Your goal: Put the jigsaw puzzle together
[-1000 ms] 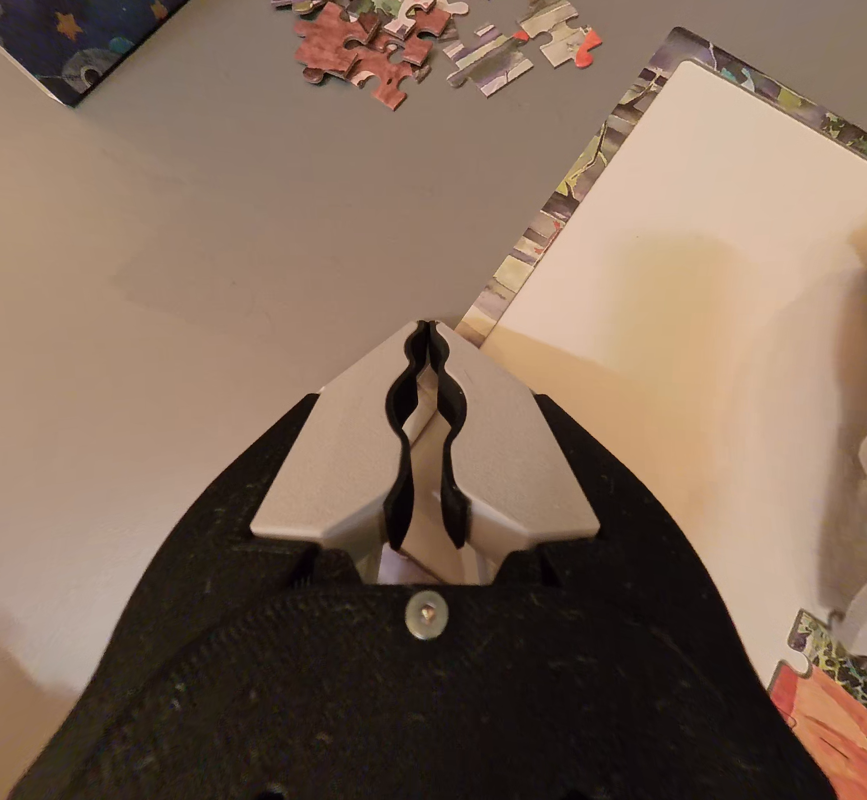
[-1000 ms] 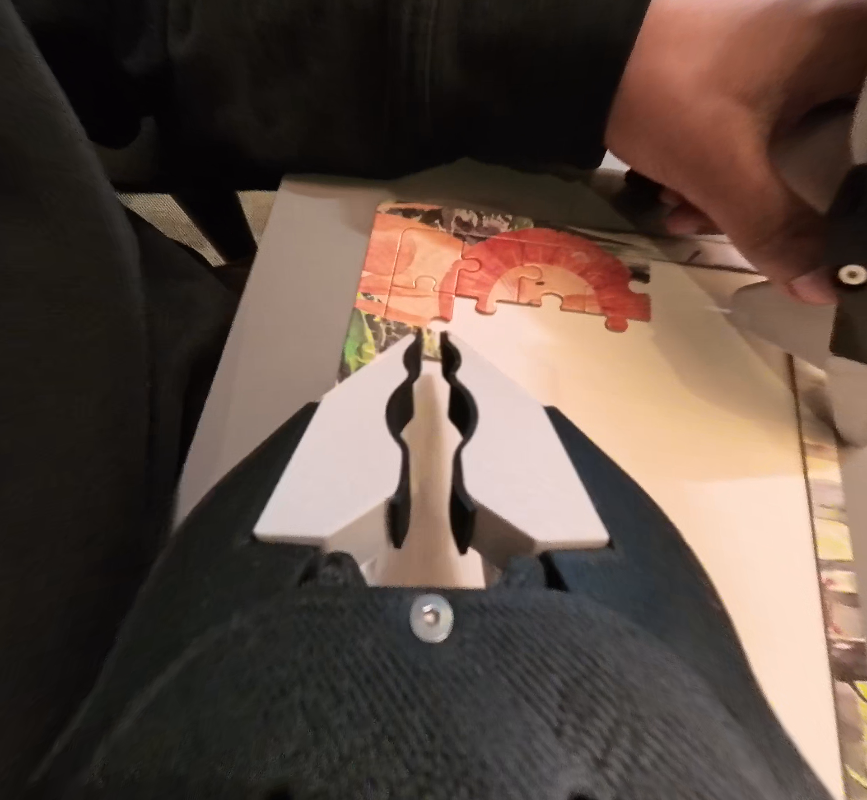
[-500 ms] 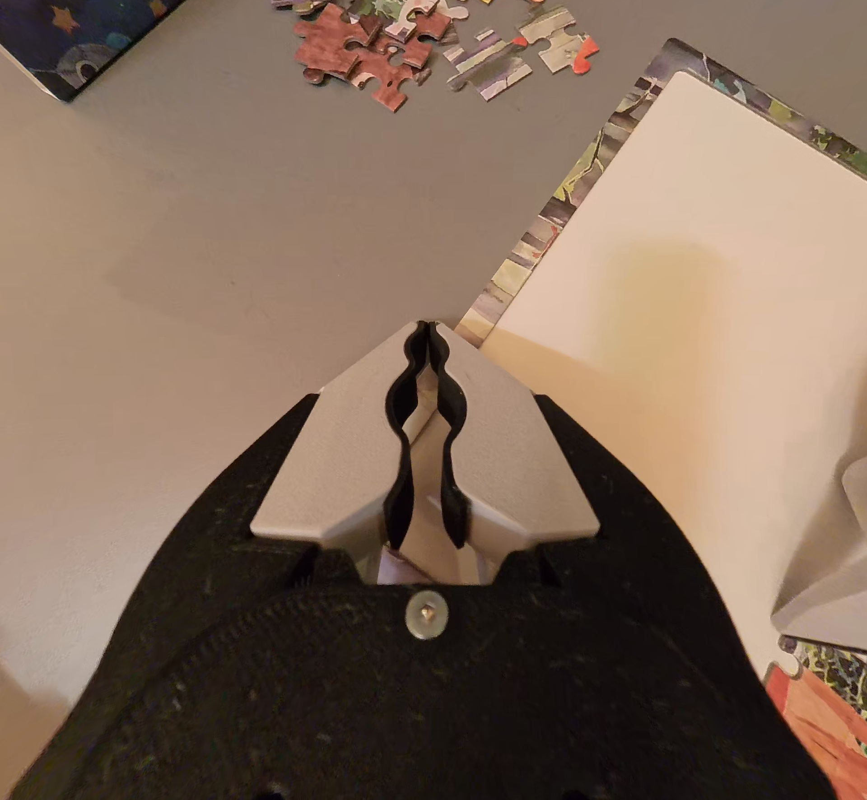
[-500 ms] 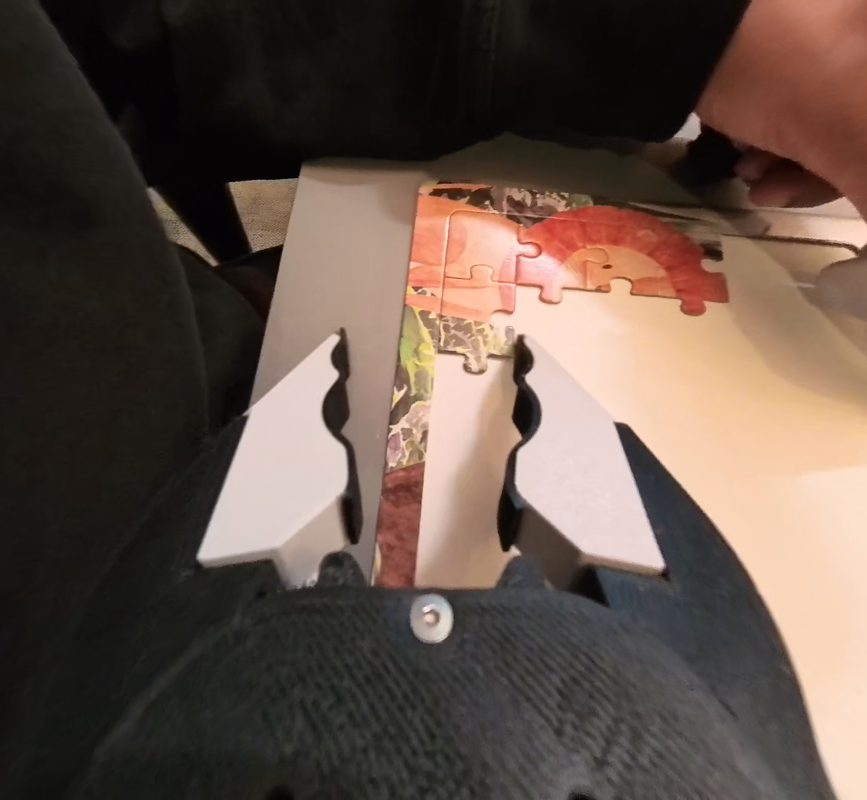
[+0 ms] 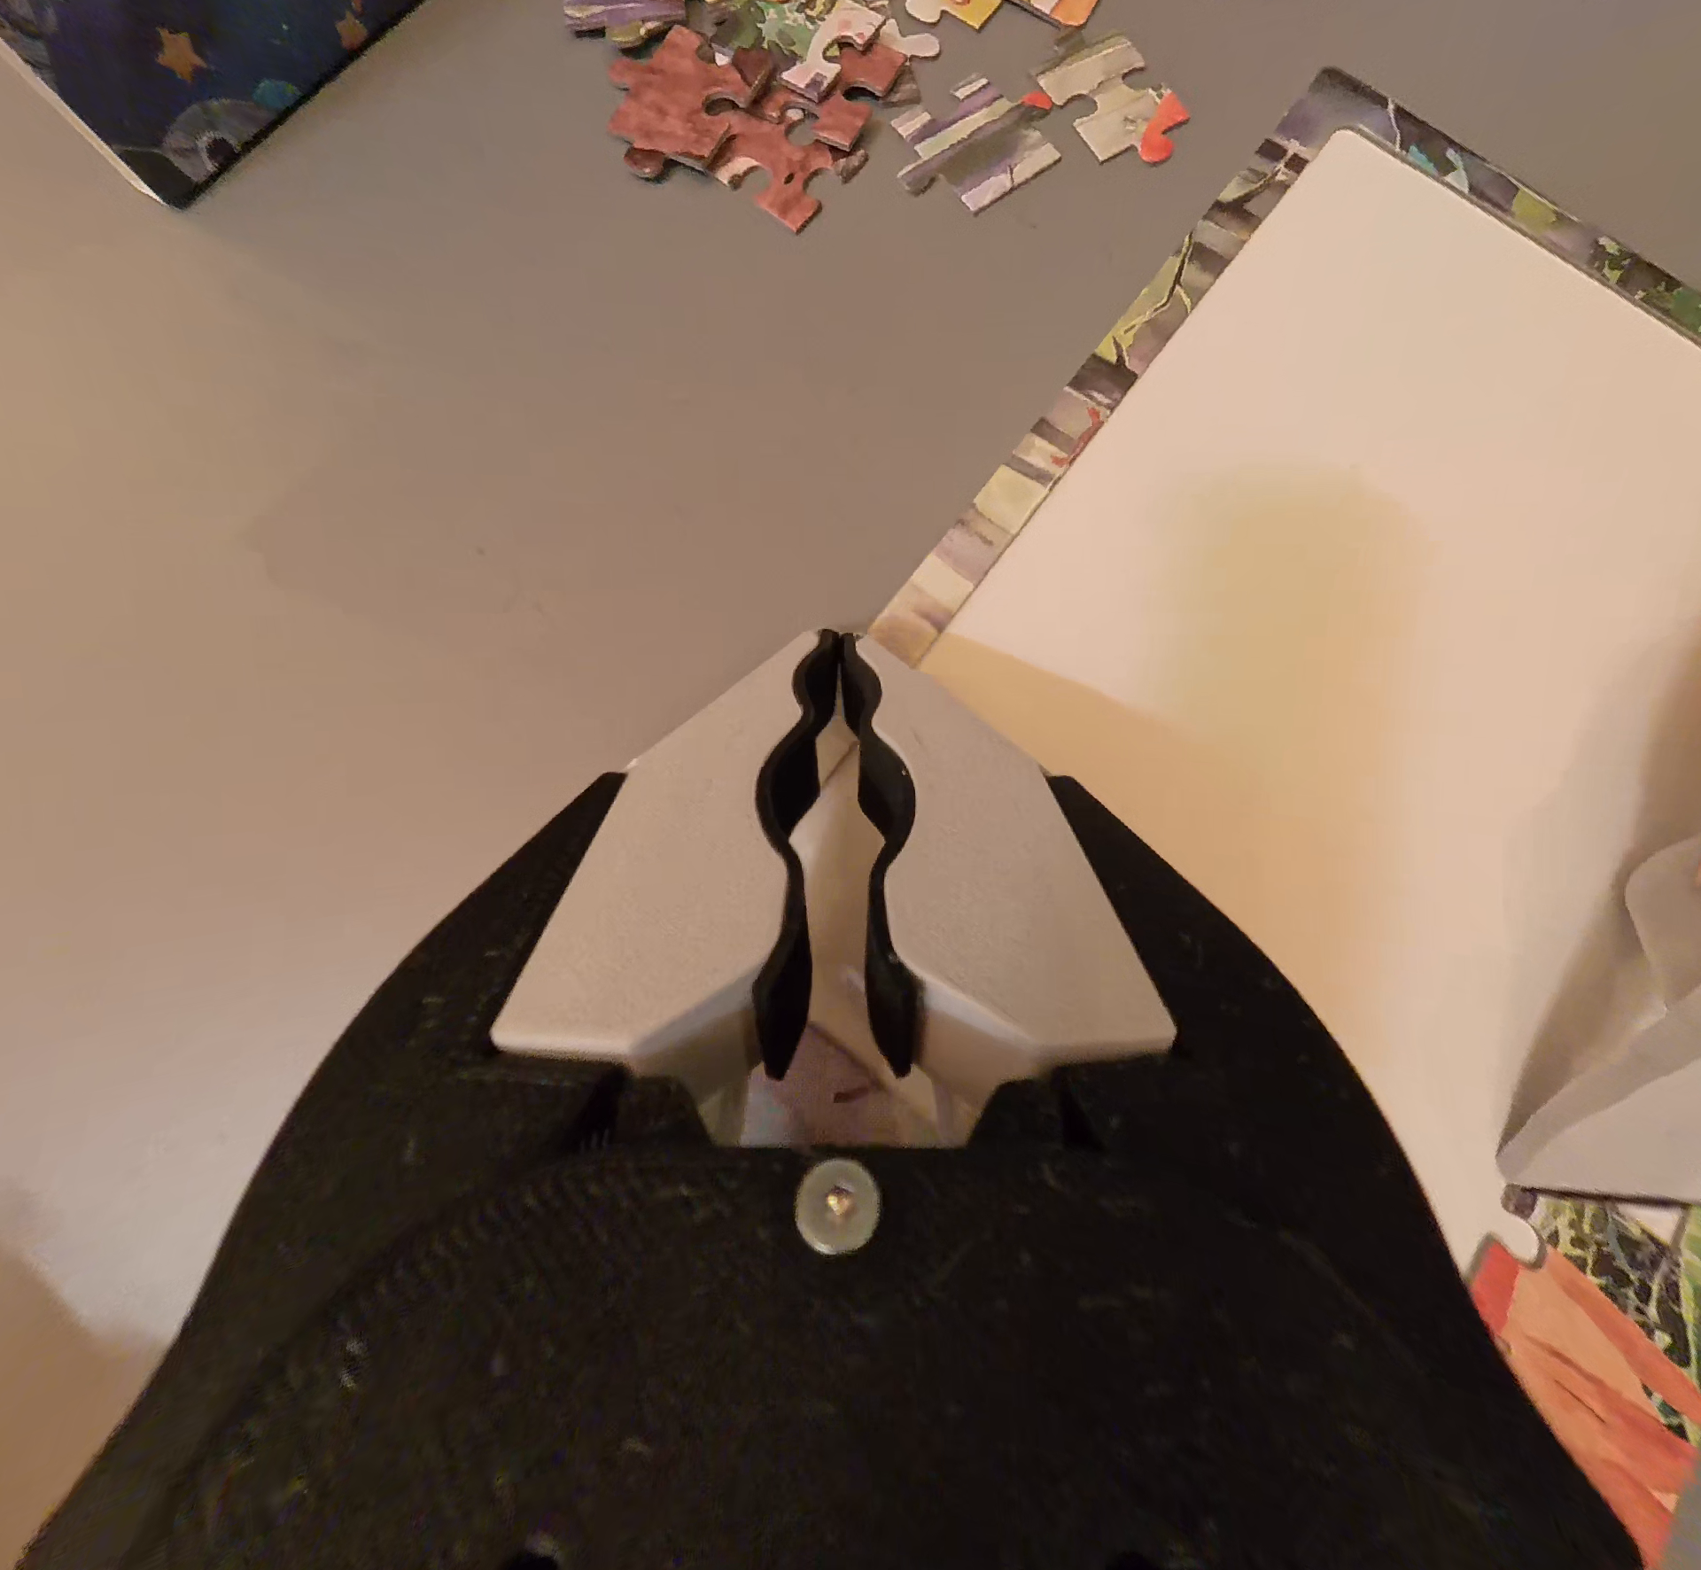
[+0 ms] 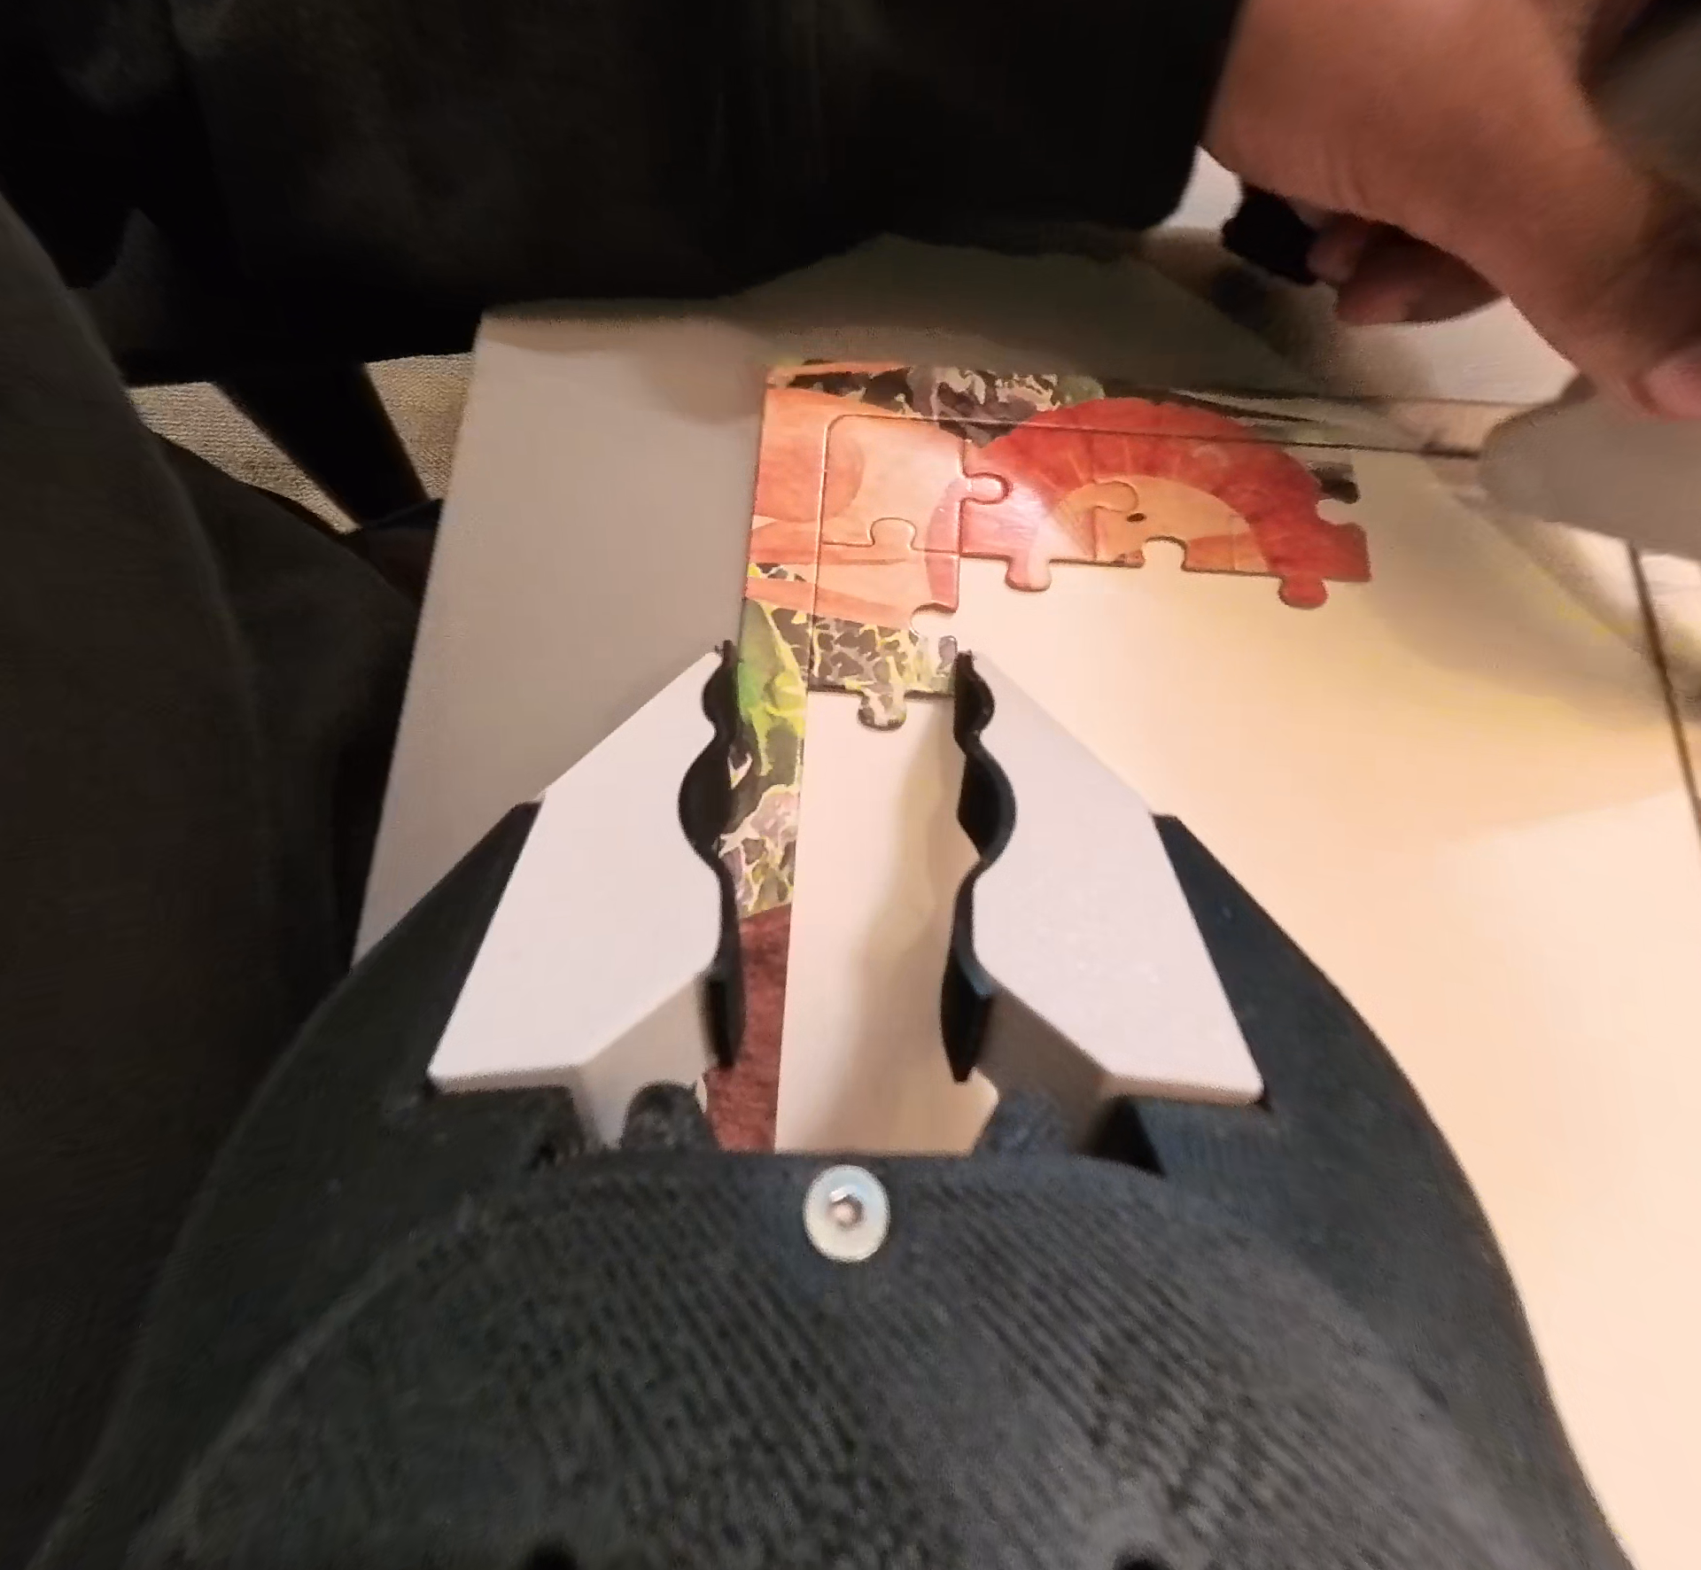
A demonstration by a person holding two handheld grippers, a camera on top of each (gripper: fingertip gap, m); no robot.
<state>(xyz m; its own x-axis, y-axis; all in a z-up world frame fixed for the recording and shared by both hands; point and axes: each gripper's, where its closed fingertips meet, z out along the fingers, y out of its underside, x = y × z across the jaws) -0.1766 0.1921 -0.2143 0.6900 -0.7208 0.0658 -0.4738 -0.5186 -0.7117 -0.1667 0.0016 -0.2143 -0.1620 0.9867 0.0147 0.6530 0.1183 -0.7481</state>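
**Grey tabletop, puzzle partly laid**

Grey tabletop (image 5: 460,440) carries a cream puzzle board (image 5: 1381,513) with a printed border strip along its edges. Loose pieces (image 5: 828,53) lie scattered toward the far edge of the tabletop, well apart from the board; a dark blue box (image 5: 184,7) sits at the far left corner.

Left claw (image 5: 839,640) is pressed together at the tips with nothing between them, hovering just beside the board's left edge.

Right claw (image 6: 842,660) stands apart and empty, low over the board's near corner by the person's dark clothing. Its left fingertip sits over the border strip (image 6: 764,789); its right fingertip lies just beside a green-and-black piece. Beyond the tips, joined pieces (image 6: 1058,504) in orange and red fill that corner of the board, touching the border. A hand (image 6: 1473,145) holding the other tool shows at the upper right, blurred.
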